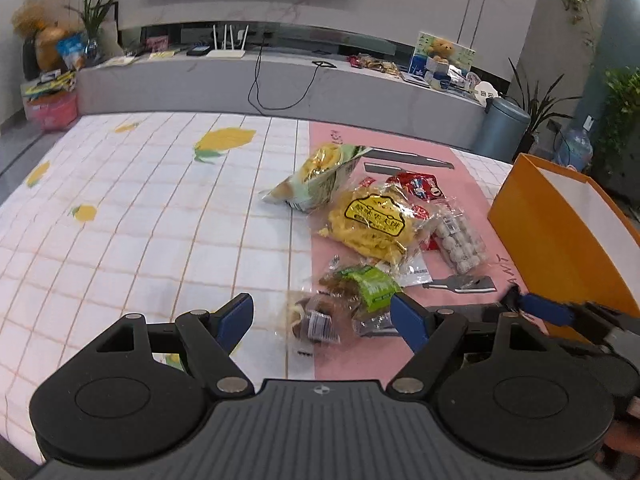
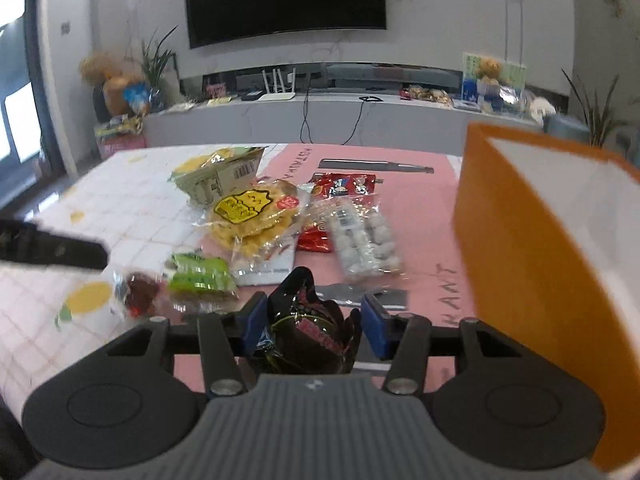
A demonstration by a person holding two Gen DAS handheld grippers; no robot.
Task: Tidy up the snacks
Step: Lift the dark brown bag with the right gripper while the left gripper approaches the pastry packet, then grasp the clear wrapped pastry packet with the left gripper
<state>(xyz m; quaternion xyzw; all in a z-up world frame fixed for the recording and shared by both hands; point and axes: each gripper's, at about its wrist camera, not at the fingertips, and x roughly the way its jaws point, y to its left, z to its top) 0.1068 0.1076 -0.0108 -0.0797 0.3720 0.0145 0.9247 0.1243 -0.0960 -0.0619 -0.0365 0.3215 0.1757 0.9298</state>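
**Dark packet gripped beside the orange box**

My landmark is the tall orange cardboard box (image 2: pixel 532 264) with the white inside, standing at the right end of the pink mat (image 2: pixel 424 216). Its near wall rises close to my right gripper (image 2: pixel 314 326), so there is little room on that side. Left of the box the mat is crowded with snacks; beyond them, farther from the box, the white checked tablecloth with yellow lemons (image 1: pixel 132 216) lies bare out to its far edge.

My right gripper is clenched on a crumpled black shiny snack packet with red lettering (image 2: pixel 310 328), both blue pads pressing its sides, just left of the box's near corner. The view is blurred, so I cannot tell whether the packet is clear of the mat.

My left gripper (image 1: pixel 322 322) stands wide apart, grasping nothing. Between and just ahead of its fingers, well left of the box, lie a clear bag of brown snacks with a green label (image 1: pixel 362 286) and a small dark wrapped packet (image 1: pixel 316 320). Behind them, nearer the box, sit a clear bag of yellow crisps (image 1: pixel 372 226) and a clear tray of white balls (image 1: pixel 460 244).
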